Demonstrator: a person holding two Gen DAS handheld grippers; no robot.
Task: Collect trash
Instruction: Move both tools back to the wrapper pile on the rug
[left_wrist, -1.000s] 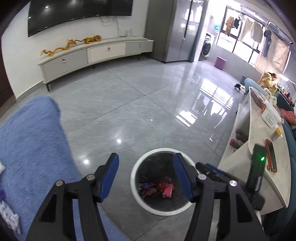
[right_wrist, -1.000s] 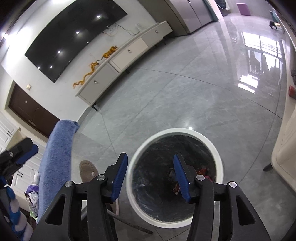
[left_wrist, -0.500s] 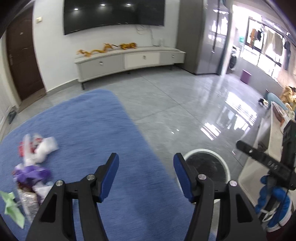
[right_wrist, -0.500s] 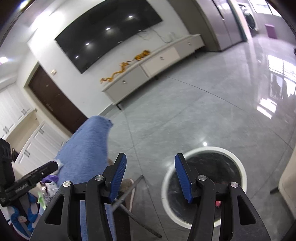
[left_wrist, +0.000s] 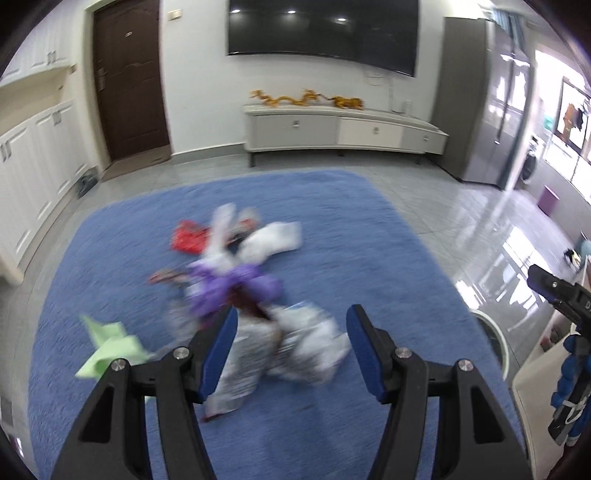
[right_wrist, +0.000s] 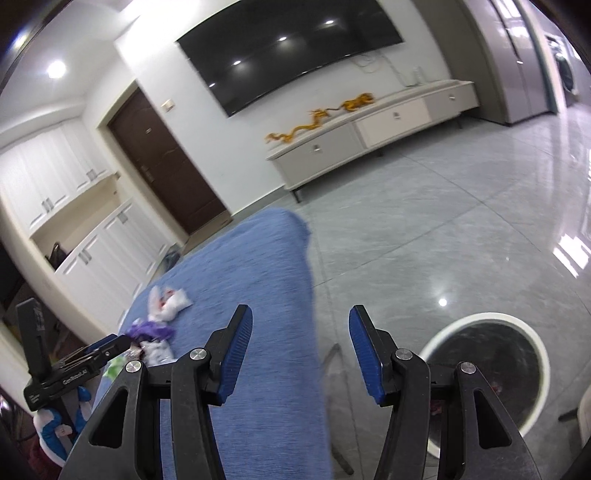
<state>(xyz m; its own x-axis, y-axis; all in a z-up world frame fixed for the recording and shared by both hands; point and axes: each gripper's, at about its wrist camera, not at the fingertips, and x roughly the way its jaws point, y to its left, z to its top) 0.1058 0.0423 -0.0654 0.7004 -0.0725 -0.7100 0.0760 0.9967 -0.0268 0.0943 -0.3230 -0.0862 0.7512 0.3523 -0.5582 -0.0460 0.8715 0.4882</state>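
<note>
A pile of trash lies on the blue rug (left_wrist: 369, 236): silver wrappers (left_wrist: 299, 347), a purple wrapper (left_wrist: 240, 284), white tissue (left_wrist: 273, 240), a red wrapper (left_wrist: 188, 238) and green paper (left_wrist: 110, 343). My left gripper (left_wrist: 291, 347) is open and empty, just above the silver wrappers. My right gripper (right_wrist: 301, 349) is open and empty over the rug's edge (right_wrist: 258, 295). The white-rimmed trash bin (right_wrist: 484, 373) stands at its lower right, with scraps inside. The pile shows small in the right wrist view (right_wrist: 159, 325).
A TV cabinet (left_wrist: 343, 129) with golden dragon figures stands against the far wall under a TV. A brown door (left_wrist: 129, 77) and white cupboards (left_wrist: 33, 158) are at the left. Glossy grey tiles (right_wrist: 461, 221) lie right of the rug. A cream table edge (left_wrist: 535, 376) is at the right.
My left gripper has swung left from the bin to the trash pile on the rug. My right gripper has swung left, so the bin is now at its lower right. Both stay open.
</note>
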